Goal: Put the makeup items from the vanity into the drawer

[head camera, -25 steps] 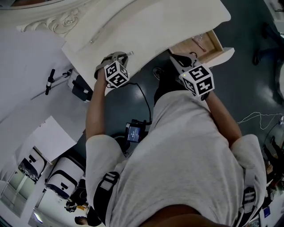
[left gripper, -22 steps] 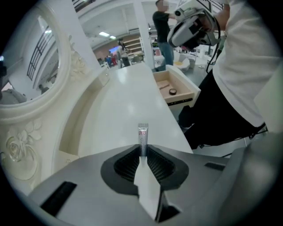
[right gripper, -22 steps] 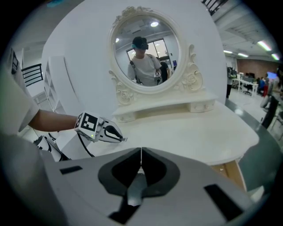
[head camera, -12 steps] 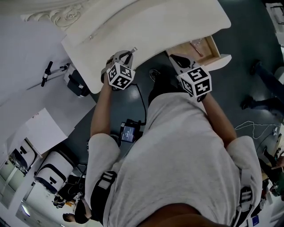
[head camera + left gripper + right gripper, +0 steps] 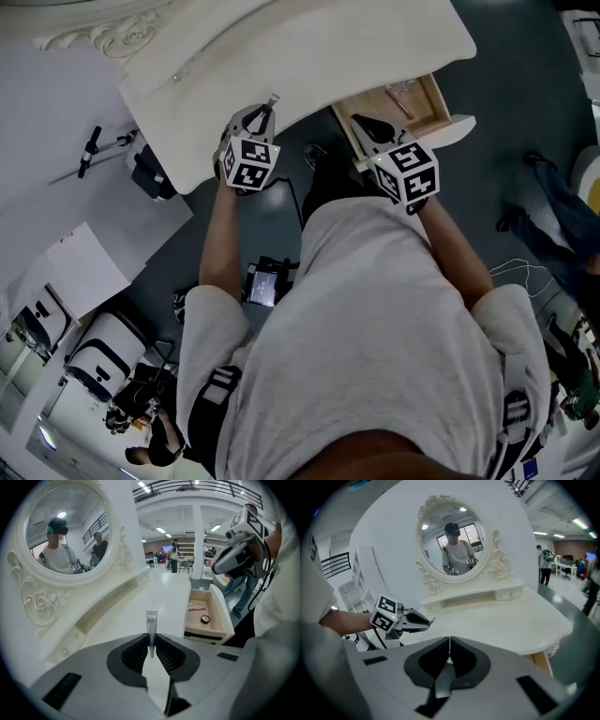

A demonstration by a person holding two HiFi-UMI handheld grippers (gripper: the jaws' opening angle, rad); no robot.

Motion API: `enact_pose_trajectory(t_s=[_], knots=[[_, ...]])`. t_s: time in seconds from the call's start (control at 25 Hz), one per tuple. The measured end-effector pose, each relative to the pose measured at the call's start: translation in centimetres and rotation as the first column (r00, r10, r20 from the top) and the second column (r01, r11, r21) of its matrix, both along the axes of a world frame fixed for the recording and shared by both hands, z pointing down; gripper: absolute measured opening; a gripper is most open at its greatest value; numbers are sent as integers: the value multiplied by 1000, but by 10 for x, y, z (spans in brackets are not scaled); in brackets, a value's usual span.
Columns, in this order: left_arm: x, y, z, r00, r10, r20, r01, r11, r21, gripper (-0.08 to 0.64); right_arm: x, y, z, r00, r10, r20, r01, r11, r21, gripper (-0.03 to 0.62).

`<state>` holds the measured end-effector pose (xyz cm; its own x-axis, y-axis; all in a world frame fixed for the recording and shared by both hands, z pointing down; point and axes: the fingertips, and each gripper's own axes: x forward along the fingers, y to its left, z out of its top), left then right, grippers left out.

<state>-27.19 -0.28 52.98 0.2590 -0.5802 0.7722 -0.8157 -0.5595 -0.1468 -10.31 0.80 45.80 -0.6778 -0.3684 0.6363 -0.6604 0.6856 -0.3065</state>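
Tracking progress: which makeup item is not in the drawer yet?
The small tube, pinched in the left gripper; the round pot and thin stick lie inside the drawer.

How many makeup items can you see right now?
3. A small tube is clamped in the left tongs; a thin stick and a small round pot lie in the open drawer. Part of the drawer is hidden, so more may lie there.

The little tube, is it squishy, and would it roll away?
Probably squishy: the tube has a flat crimped end, like soft squeeze tubes. It looks thin and tiny, held in the left gripper, so likely very light. Its round body might roll, but that flat end should stop it quickly.
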Motion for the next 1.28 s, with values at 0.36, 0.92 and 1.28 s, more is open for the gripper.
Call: enact_pose_trajectory(t_s=[0.36,0.92,1.28], knots=[[42,0,-8,997,-67,-40,68,998,11,58,44,2,4,1000,14,12,-14,1000,-9,15],[120,19,-12,996,-80,-30,80,997,-12,58,108,3,13,999,-10,48,11,999,-32,15],[167,25,-1,994,-107,-36,105,994,-44,58,148,-2,28,998,-6,65,10,998,-57,15]])
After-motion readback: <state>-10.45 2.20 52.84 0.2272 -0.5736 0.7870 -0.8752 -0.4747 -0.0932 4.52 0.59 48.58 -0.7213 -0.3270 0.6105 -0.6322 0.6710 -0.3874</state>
